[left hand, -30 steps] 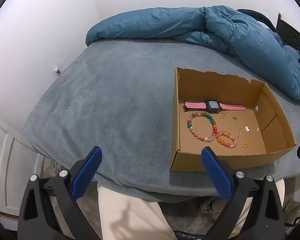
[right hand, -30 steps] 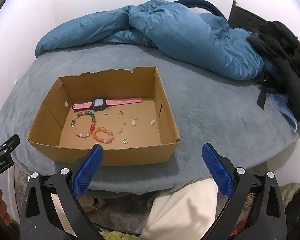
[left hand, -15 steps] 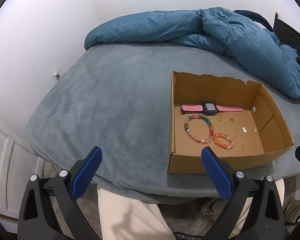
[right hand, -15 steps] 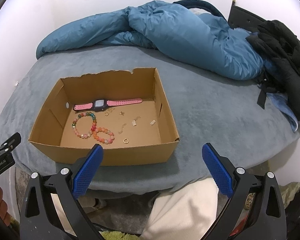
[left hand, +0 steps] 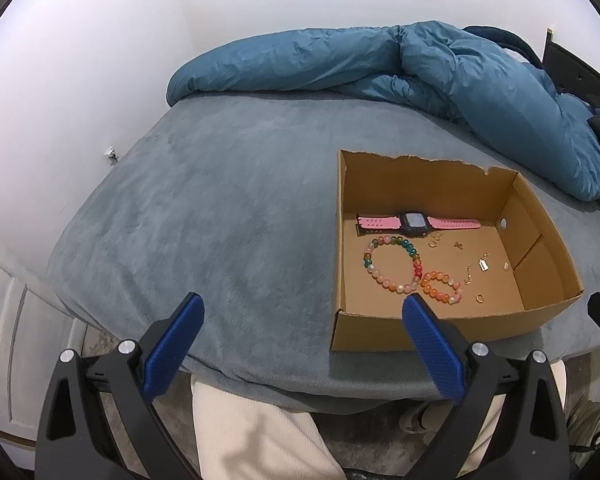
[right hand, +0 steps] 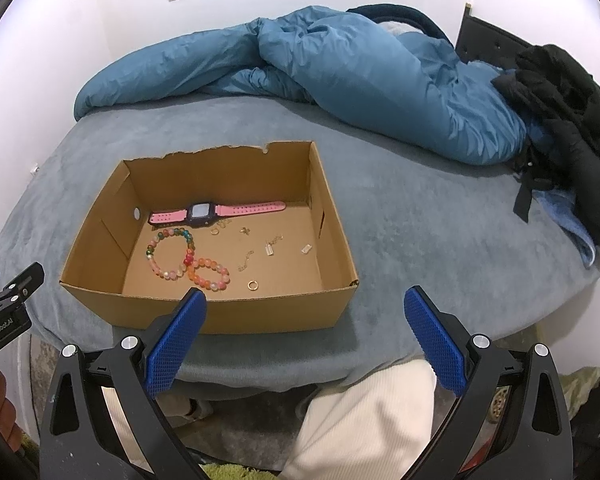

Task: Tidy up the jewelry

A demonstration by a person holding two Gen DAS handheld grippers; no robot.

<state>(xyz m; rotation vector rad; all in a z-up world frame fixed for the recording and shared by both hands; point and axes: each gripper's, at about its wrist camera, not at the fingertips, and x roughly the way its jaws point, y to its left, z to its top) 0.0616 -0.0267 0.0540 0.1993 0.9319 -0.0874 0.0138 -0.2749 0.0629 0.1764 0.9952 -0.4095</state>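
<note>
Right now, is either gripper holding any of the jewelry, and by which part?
Nothing is held. The left gripper and right gripper are both open and empty; the jewelry lies in the cardboard box.

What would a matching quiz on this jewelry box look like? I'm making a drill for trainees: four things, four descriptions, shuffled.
Things:
1. watch
2. gold ring
3. larger bead bracelet
4. cardboard box

Descriptions:
A. torn back rim
B. pink strap, along the back wall
C. nearest the front wall
D. multicoloured, touching the orange bracelet

Pairs: 1-B, 2-C, 3-D, 4-A
</note>
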